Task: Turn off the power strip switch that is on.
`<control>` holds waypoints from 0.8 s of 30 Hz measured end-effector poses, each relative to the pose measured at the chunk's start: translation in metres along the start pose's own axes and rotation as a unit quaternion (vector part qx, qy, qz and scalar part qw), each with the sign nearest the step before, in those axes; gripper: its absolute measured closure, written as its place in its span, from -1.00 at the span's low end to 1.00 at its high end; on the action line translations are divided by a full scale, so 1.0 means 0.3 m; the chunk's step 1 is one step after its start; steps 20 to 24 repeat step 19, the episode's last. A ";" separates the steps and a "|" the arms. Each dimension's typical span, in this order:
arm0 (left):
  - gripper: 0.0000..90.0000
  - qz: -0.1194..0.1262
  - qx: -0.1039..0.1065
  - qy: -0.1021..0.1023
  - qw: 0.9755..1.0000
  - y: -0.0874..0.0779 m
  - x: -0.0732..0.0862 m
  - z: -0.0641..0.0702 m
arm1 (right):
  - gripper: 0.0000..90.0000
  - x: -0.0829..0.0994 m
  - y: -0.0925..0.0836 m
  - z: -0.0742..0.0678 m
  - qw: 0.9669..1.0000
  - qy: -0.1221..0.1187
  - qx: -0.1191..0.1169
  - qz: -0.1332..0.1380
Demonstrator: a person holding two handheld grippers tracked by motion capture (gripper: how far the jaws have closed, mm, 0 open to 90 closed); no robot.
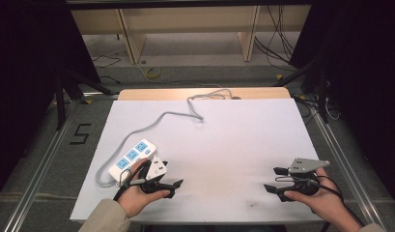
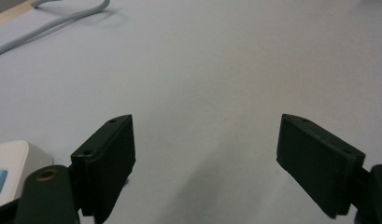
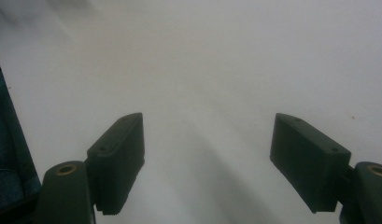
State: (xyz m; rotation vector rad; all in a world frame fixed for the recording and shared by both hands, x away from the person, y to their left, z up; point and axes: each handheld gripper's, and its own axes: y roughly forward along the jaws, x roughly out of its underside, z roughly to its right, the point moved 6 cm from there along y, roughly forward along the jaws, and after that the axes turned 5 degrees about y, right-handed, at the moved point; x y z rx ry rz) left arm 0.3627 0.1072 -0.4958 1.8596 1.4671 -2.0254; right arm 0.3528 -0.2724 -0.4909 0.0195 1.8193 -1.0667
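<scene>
- Power strip (image 1: pixel 132 159): white with blue sockets, lying flat at the near-left of the white tabletop (image 1: pixel 233 140), just beside the left gripper (image 1: pixel 172 182); its corner also shows at the edge of the left gripper view (image 2: pixel 9 170).
- Grey cord (image 1: pixel 166 117) snakes from the strip to the far edge. Risk: lifting the strip drags the cord, so it snags or tugs the strip askew.
- Left gripper: jaws spread wide, empty, aimed past the strip at bare table. Risk: it closes on nothing, or clips the strip's corner and shoves it.
- Right gripper (image 1: pixel 275 180): jaws apart, empty, well apart from the strip. A long cross-table reach risks fouling its own cable.
</scene>
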 end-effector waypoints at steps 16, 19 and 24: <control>-0.57 -0.007 -0.012 0.010 1.000 -0.019 0.023 -0.015 | -0.41 0.001 0.002 0.003 1.000 0.005 0.001 0.000; -0.57 -0.006 -0.014 0.008 1.000 -0.014 0.020 -0.017 | -0.41 0.001 0.002 0.003 1.000 0.005 0.001 0.000; -0.57 -0.006 -0.014 0.008 1.000 -0.014 0.020 -0.017 | -0.41 0.001 0.002 0.003 1.000 0.005 0.001 0.000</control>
